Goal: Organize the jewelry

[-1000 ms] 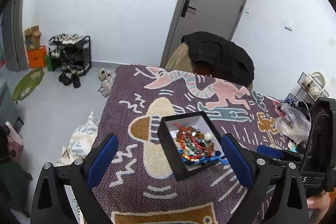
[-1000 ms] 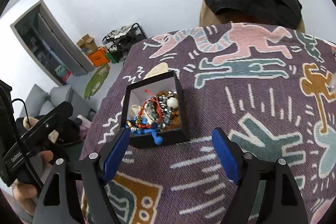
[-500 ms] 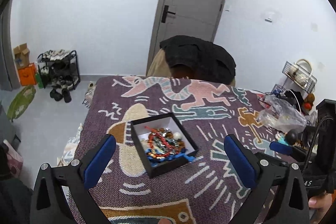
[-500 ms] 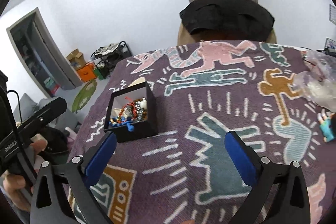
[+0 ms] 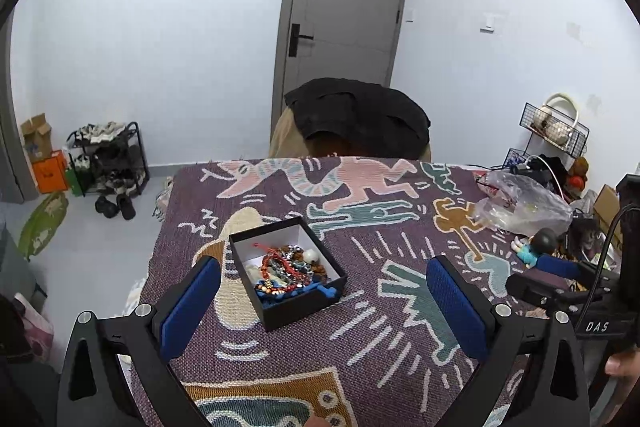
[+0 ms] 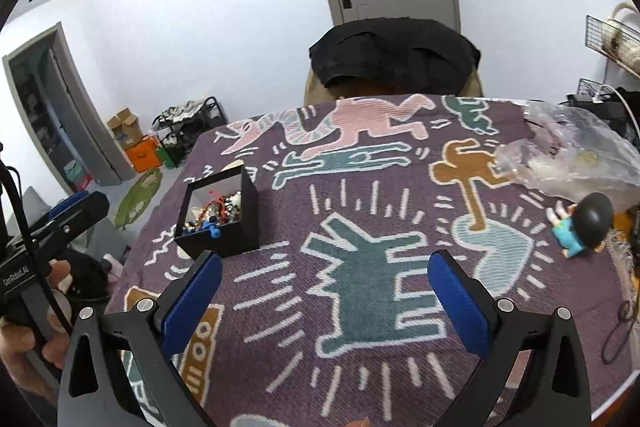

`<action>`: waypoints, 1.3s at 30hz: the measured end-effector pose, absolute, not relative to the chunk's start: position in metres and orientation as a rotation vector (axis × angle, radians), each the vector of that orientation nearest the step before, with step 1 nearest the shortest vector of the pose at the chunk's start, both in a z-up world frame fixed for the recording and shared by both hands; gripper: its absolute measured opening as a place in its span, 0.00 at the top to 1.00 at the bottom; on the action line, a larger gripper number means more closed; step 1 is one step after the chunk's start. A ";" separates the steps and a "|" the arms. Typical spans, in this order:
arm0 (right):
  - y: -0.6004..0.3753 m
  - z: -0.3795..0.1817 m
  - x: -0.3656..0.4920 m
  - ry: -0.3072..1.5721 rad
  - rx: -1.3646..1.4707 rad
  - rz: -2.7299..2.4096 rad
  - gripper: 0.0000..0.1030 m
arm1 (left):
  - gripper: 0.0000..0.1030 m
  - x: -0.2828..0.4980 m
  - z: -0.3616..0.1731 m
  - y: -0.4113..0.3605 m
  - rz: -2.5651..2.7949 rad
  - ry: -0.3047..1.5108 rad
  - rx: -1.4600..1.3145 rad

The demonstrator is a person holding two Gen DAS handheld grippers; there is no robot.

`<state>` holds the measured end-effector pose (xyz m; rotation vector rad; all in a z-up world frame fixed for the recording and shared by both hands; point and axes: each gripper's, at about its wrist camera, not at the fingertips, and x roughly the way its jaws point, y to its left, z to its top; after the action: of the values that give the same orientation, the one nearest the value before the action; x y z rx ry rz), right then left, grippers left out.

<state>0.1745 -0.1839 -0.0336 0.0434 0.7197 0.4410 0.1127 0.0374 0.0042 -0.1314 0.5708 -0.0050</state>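
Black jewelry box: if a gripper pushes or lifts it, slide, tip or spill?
The black jewelry box looks rigid and squat, so probably slides on the woven tablecloth rather than tipping. It has no lid; the loose bead bracelets could shift or spill if tilted.

Chair (image 5: 352, 147) mostly hidden behind table, jewelry pieces (image 5: 286, 269) tangled, too small to separate

- A lived-in home room: a shoe rack (image 5: 106, 163) at 9 o'clock, shoes on the floor beside it.
- Grey door (image 5: 344, 27) at 12 o'clock (a cap hangs on it).
- Patterned woven cloth (image 5: 360, 291) covering the desk; wire basket (image 5: 554, 127) at 3 o'clock.
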 end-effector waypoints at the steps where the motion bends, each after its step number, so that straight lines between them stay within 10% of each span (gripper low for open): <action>1: -0.188 -0.032 0.172 0.714 0.042 0.433 0.00 | 0.00 0.111 0.005 0.035 -0.006 0.568 -0.126; 39: -0.239 0.021 0.068 0.457 -0.033 0.279 0.00 | 0.00 0.028 0.020 -0.009 -0.012 0.466 -0.044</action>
<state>0.0678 -0.2393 0.0207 -0.0333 0.4571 0.2795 0.0276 -0.0089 0.0196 -0.0445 0.4660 -0.0123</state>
